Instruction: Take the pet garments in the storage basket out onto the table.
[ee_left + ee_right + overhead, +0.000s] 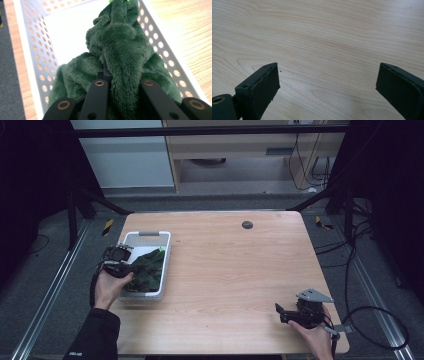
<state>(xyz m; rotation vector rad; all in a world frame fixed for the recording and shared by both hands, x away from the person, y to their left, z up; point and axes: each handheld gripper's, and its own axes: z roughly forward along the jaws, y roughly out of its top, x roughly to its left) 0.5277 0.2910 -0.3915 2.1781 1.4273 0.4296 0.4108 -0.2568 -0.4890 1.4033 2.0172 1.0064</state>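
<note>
A dark green plush cloth [150, 270] lies bunched in the near half of a white perforated basket [148, 234] on the left of the wooden table [235, 265]. My left gripper [131, 268] reaches into the basket from its left side. In the left gripper view it [123, 85] is shut on a raised fold of the cloth [120, 45], which stands up between the black jaws. A bright green tag [118, 1] shows at the cloth's far end. My right gripper [280, 314] rests near the table's front right corner, and its jaws [328, 80] stand open over bare wood.
The basket's far half [72, 25] holds nothing, and its holed walls [32, 50] rise on both sides of the cloth. A small dark round disc [247, 224] sits near the table's far edge. Cables trail on the floor at the right.
</note>
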